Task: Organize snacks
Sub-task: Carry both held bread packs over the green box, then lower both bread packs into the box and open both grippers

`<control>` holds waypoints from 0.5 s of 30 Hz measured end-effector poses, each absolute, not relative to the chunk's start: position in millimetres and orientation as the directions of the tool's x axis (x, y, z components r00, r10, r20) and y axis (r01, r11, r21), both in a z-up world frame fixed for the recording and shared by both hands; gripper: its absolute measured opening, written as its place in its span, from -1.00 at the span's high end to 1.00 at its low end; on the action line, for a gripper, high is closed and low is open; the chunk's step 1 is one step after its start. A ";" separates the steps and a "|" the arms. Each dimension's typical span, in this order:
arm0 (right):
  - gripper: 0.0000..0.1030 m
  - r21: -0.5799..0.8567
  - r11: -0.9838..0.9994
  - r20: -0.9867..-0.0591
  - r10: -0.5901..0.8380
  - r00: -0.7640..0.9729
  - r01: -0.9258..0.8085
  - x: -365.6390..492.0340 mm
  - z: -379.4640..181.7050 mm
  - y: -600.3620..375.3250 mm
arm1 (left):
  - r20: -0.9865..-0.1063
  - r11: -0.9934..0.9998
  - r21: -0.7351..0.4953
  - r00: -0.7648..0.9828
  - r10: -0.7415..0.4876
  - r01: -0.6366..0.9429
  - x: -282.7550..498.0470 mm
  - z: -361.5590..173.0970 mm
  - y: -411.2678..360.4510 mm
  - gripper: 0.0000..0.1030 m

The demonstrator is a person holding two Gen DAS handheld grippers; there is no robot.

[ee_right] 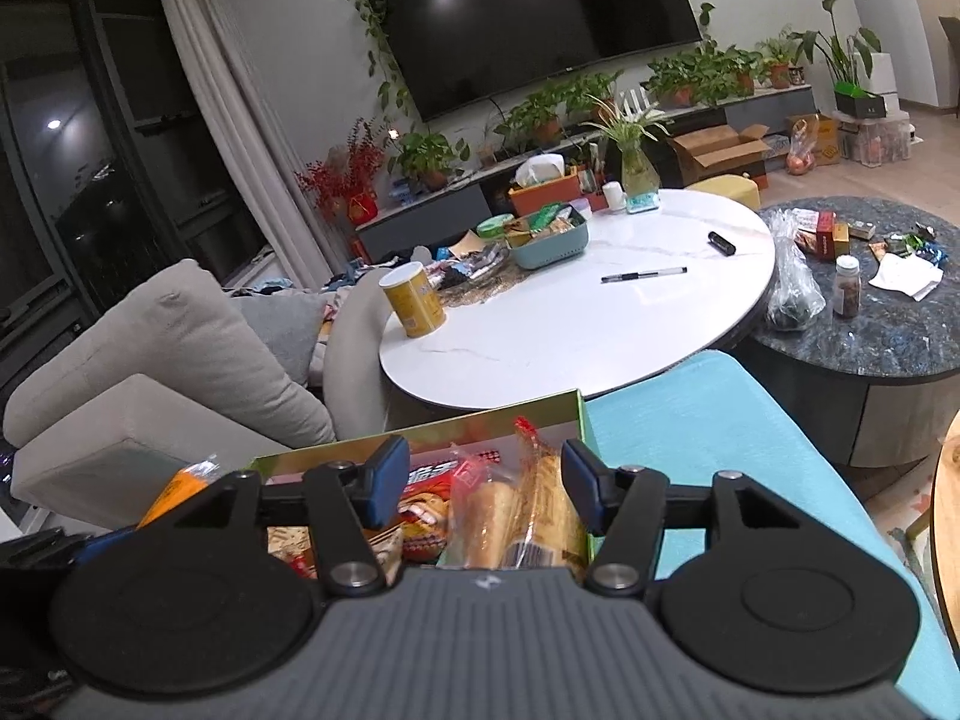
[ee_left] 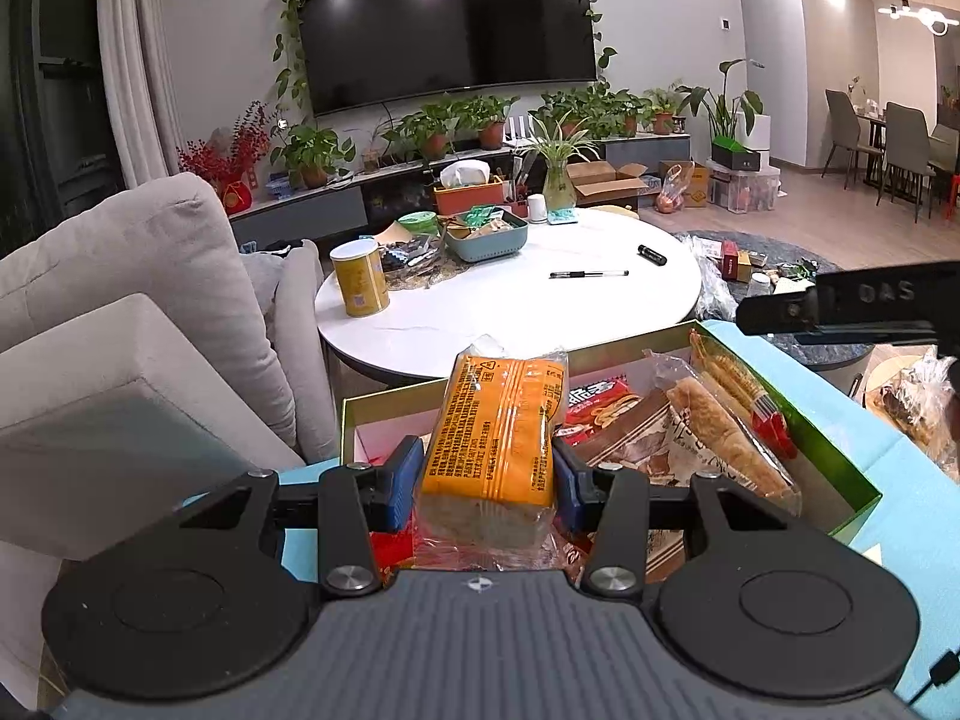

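My left gripper [ee_left: 485, 480] is shut on an orange bread packet [ee_left: 495, 426], held upright over the left part of a green-rimmed snack box [ee_left: 384, 399]. The box holds a red snack bag [ee_left: 594, 402] and wrapped bread sticks [ee_left: 726, 426]. My right gripper [ee_right: 483, 483] is open above the same box [ee_right: 528, 408], its blue pads on either side of the bread sticks [ee_right: 516, 510] without touching them. The orange packet [ee_right: 180, 483] shows at the left of the right wrist view. The right gripper also shows at the right edge of the left wrist view [ee_left: 840, 306].
The box sits on a light blue surface [ee_right: 720, 420]. Beyond it stands a white round table [ee_left: 540, 306] with a yellow can [ee_left: 360, 279], a blue basket [ee_left: 489, 234] and a pen [ee_left: 588, 273]. A grey sofa [ee_left: 120, 312] is at left, a dark round table [ee_right: 888, 324] at right.
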State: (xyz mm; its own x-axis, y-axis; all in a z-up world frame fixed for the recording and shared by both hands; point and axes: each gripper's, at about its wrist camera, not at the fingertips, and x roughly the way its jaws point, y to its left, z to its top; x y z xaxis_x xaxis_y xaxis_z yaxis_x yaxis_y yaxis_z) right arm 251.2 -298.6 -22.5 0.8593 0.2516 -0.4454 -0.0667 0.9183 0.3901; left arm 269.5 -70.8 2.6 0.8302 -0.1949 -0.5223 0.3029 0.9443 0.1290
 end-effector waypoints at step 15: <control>-0.41 0.346 0.929 -0.414 0.276 0.867 -0.131 242.6 -23.7 -287.9 | -0.545 0.944 0.128 0.817 -0.190 0.305 295.6 -9.3 -89.7 0.14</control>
State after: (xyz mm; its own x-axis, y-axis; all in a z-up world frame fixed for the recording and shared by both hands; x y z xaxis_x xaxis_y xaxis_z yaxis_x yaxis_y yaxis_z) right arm 242.6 -287.9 -23.7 0.8673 0.2765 -0.4139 -0.1309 0.9290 0.3463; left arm 295.6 -89.7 -9.3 0.8167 -0.1900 -0.5450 0.3052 0.9436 0.1284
